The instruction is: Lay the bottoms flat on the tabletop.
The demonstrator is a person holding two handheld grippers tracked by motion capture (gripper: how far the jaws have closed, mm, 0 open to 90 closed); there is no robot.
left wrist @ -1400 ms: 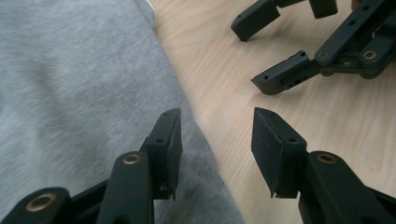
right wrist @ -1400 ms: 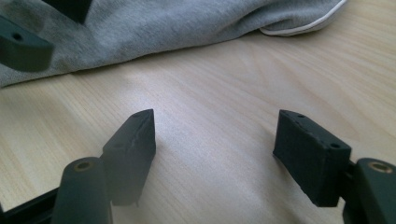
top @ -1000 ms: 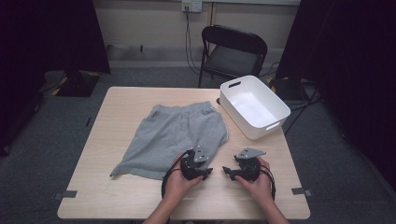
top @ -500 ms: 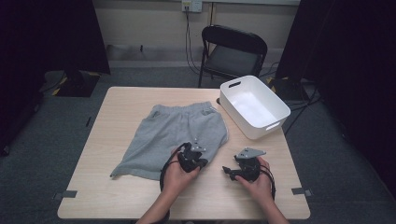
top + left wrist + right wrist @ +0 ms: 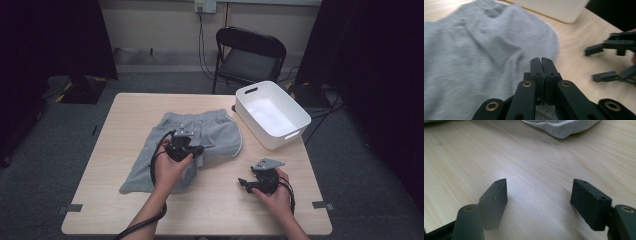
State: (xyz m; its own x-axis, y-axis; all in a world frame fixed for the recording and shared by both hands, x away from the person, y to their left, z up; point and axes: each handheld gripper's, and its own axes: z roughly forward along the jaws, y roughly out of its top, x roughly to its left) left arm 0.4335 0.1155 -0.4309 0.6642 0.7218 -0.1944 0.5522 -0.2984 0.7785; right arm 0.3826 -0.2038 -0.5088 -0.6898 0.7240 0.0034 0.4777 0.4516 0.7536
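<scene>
So the grey shorts [image 5: 200, 135] lie spread on the wooden table [image 5: 110, 150], just left of the white bin [image 5: 272, 115]. The left gripper [image 5: 192, 155] sits over their lower hem with its jaws pressed together, and a bit of grey cloth shows pinched at the jaw base in the left gripper view. The right gripper [image 5: 247, 182] rests on bare wood near the front edge, jaws wide apart with nothing between them, well clear of the shorts.

No readable text, labels, brands or numbers — none anywhere.
</scene>
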